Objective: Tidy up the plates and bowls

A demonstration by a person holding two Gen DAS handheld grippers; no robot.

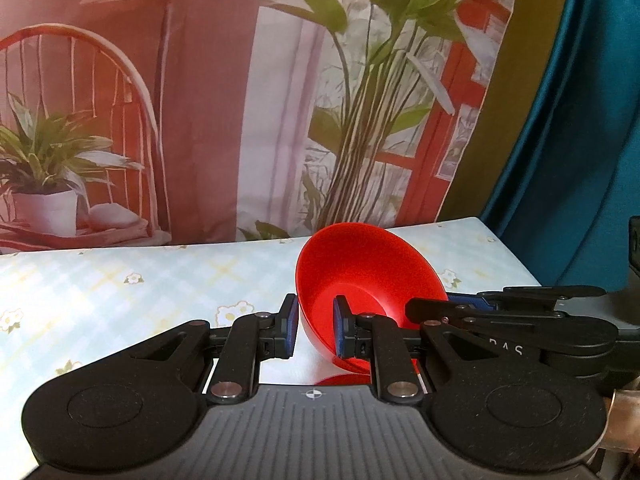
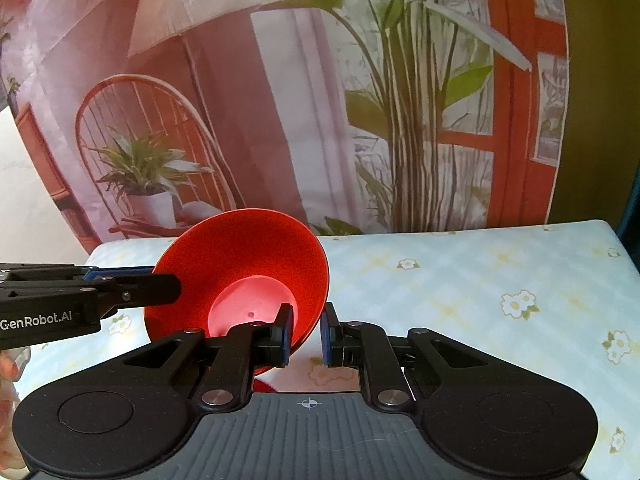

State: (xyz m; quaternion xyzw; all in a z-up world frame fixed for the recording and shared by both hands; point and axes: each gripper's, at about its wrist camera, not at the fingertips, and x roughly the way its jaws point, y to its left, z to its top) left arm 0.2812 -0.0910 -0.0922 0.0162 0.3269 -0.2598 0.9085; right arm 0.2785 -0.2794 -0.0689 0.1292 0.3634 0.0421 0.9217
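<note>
The left hand-held gripper (image 1: 315,330) grips a red bowl (image 1: 362,276) by its near rim, one blue pad outside the wall and one inside; the bowl is tilted, its opening turned toward the camera and to the left; the right hand-held gripper (image 1: 466,300) reaches in from the right and meets the bowl's far rim; below lies a surface (image 1: 120,292) under a pale checked cloth with small flowers; a sliver of something red (image 1: 340,380) shows beneath the bowl; behind hangs a printed backdrop (image 1: 224,112) of chair, lamp and plants.

Place: home-like staged corner
Beyond the fingers: printed fabric backdrop of chair, lamp and plants (image 1: 224,100)
Under the fingers: pale checked flower-print tablecloth (image 2: 480,280)
Right of the fingers: teal satin curtain (image 1: 580,120)
</note>
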